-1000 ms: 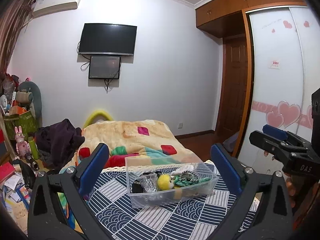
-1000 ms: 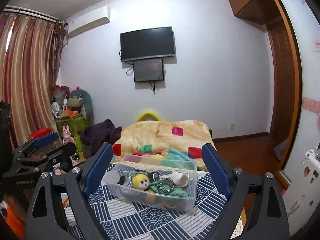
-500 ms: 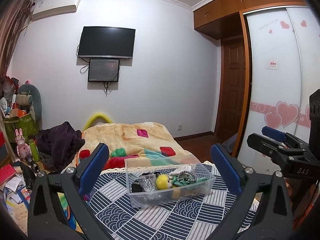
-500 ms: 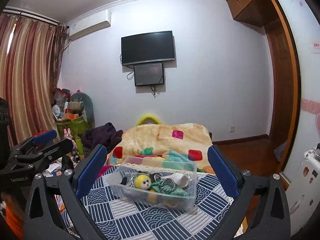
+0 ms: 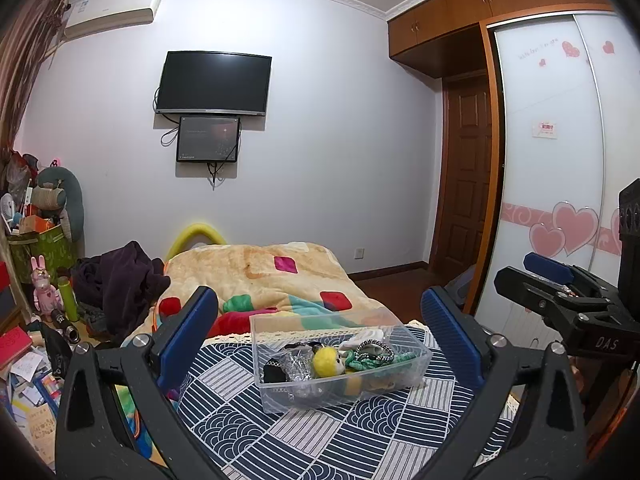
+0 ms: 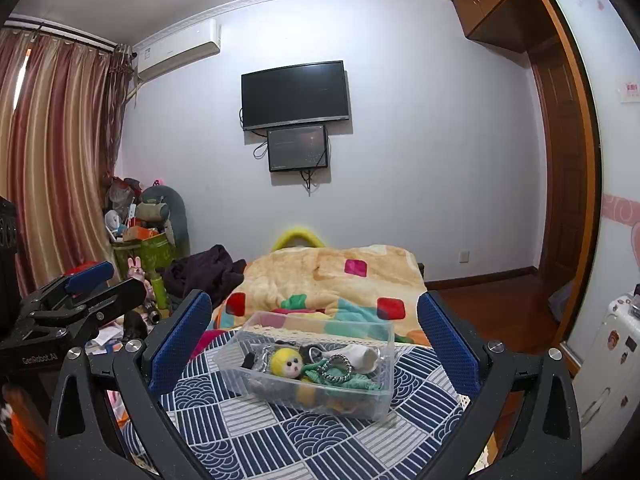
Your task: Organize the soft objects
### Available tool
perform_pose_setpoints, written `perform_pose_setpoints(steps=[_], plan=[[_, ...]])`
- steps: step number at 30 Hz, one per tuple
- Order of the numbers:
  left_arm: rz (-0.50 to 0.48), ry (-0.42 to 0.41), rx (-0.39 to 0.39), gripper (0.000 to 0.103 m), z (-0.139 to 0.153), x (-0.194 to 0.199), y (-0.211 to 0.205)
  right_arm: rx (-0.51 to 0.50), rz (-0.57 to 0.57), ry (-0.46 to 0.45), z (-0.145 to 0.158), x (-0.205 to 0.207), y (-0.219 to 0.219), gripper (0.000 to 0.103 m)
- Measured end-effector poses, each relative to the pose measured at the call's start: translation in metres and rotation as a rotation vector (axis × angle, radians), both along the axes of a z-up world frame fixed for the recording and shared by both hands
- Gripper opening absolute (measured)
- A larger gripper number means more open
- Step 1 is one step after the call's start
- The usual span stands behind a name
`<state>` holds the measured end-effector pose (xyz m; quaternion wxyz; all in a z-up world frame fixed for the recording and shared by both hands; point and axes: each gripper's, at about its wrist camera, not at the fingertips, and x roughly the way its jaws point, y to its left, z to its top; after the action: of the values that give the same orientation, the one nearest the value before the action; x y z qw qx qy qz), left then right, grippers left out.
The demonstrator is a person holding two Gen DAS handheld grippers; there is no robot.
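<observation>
A: Bedroom; patterned cloth (image 5: 360, 432) on the near surface — the clear bin (image 5: 340, 360) of soft objects sat dead ahead of both tongs, long axis left-right.

B: Left gripper (image 5: 328, 336), right gripper (image 6: 316, 336)?

A: Both spread wide, holding nothing, about equally near. Writing read "DAS" and "GenRobot.AI".

Navy-white patterned cloth (image 5: 340, 436), yellow plush (image 5: 325, 361)

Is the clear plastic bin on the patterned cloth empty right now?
No, the clear plastic bin holds a yellow plush toy, green fabric and other small items.
</observation>
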<state>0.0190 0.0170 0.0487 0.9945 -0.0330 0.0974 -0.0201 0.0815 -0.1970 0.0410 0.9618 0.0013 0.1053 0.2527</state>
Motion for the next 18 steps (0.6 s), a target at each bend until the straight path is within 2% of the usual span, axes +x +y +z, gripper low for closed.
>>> perform_pose_setpoints(steps=[18], plan=[[-0.004,-0.002,0.004,0.103,-0.0021,0.0004,-0.0019,0.005,0.0,-0.002,0.0002,-0.0002,-0.0016,0.103]])
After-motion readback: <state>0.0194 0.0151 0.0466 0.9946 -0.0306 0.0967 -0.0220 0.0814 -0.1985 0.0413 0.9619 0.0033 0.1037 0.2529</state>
